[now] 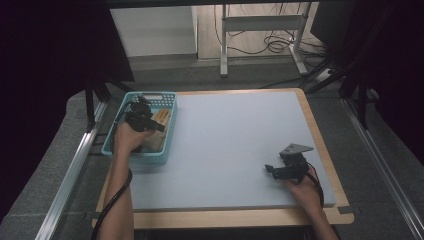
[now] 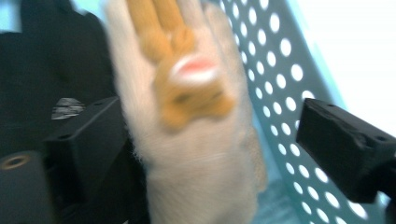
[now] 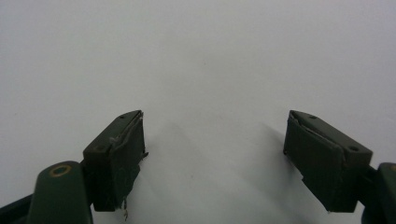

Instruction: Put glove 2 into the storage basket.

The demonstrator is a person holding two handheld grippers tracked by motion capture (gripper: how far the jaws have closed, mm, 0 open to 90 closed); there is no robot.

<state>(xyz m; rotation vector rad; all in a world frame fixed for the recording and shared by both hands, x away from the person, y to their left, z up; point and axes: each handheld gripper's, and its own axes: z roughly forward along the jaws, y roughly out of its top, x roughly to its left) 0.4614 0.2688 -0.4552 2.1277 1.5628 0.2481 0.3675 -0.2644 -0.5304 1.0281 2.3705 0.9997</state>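
Observation:
A teal perforated basket (image 1: 140,159) stands at the mat's left edge. Inside it lies a cream and orange-brown plush toy (image 1: 161,118). My left gripper (image 1: 150,123) is down in the basket over the toy. In the left gripper view the blurred plush toy (image 2: 196,154) stands between the jaws of my left gripper (image 2: 208,112): the left jaw touches it and the right jaw is well clear, so the gripper is open. The basket wall (image 2: 280,88) runs behind. My right gripper (image 1: 273,170) rests low over the mat near the front right. It (image 3: 215,122) is open with nothing between its jaws.
A pale grey-blue mat (image 1: 235,135) covers the wooden table (image 1: 240,218). Something dark (image 2: 56,60) sits in the basket beside the plush toy. Beyond the table are a white desk frame (image 1: 260,22) and floor cables (image 1: 272,45).

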